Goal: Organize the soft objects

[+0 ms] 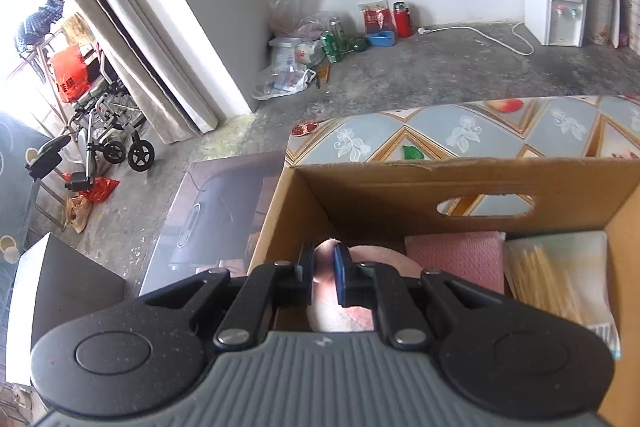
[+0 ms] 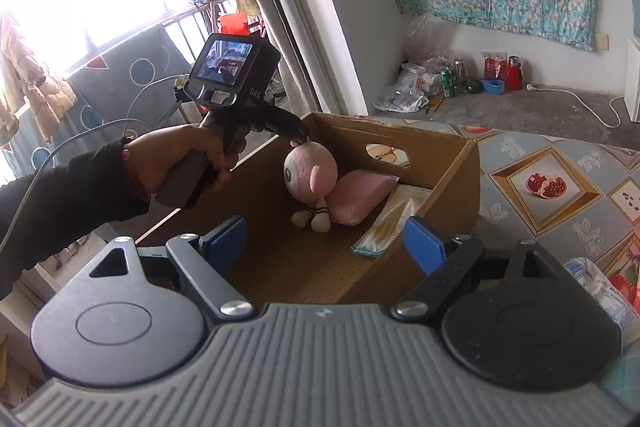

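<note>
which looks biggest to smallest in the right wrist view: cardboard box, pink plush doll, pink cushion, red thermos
1. cardboard box
2. pink plush doll and pink cushion: look alike in size, not ranked
3. red thermos: smallest as seen, though it stands far back on the floor, so nearness may mislead

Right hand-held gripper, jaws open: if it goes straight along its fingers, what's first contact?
Probably the cardboard box's bare floor, just short of the pink plush doll hanging from the left hand-held gripper; depth is uncertain.
</note>
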Tool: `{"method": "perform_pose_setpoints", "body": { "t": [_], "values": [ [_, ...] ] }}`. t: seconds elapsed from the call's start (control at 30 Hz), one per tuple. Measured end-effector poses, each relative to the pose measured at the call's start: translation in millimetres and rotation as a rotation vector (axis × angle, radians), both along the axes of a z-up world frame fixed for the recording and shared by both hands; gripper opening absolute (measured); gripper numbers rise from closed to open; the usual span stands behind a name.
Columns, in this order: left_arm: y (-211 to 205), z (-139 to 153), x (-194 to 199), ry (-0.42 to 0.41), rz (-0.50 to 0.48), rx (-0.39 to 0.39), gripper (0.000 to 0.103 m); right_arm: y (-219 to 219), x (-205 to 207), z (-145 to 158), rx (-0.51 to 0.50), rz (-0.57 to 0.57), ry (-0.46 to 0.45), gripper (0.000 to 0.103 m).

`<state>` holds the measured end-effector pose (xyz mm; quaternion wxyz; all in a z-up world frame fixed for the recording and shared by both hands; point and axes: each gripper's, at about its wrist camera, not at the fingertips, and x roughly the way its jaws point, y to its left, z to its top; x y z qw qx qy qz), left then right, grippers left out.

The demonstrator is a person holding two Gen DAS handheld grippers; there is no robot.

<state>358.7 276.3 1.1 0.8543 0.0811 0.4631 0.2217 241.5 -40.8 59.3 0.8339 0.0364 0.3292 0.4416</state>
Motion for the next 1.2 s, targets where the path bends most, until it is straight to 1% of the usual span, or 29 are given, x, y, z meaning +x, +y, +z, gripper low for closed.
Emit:
{"method": "perform_pose_setpoints", "body": {
  "t": [0.1,0.23,0.37,0.47,0.57,0.67,0.73,0.8,0.83,0.87,0.9,1.0,1.03,1.2],
  "values": [
    [-1,-5,10,0.007,0.000,0.049,0.011,-2,3,-6,-0.003,-0.006,0.016,0.086],
    [4,3,15,0.006,0.009,0.054,0.011,-5,5,-7,0.004,-0.007,0.021,0.086],
    [6,7,23,0.000,0.018,0.118,0.012,-3,5,-9,0.002,-0.001,0.022,0.086],
    [7,-2,31,0.021,0.028,0.119,0.016,-2,4,-10,0.000,0.001,0.028,0.086],
    [3,-11,36,0.051,0.016,0.137,0.016,-1,3,-10,-0.001,0.000,0.029,0.086],
    [6,-13,35,0.058,0.031,0.111,0.017,-3,4,-7,0.000,-0.009,0.028,0.086],
    [10,-9,32,0.042,0.042,0.068,0.022,-6,4,-6,0.005,-0.016,0.030,0.086],
    [11,-3,26,0.021,0.048,0.025,0.036,-10,3,-5,0.008,-0.024,0.028,0.086],
    [10,1,23,0.011,0.045,0.012,0.041,-12,3,-5,0.010,-0.029,0.026,0.086],
    [7,4,20,0.002,0.045,0.015,0.052,-15,2,-5,0.012,-0.034,0.025,0.086],
    [5,9,16,-0.010,0.044,0.026,0.058,-17,1,-5,0.014,-0.040,0.025,0.086],
    [-4,24,2,-0.043,0.019,0.027,0.061,-27,-4,-3,0.020,-0.060,0.024,0.086],
    [-6,30,-4,-0.054,0.013,0.016,0.061,-30,-6,-2,0.021,-0.068,0.022,0.086],
    [-23,61,-42,-0.128,-0.038,-0.069,0.071,-53,-19,2,0.036,-0.127,0.020,0.086]
  ]
}}
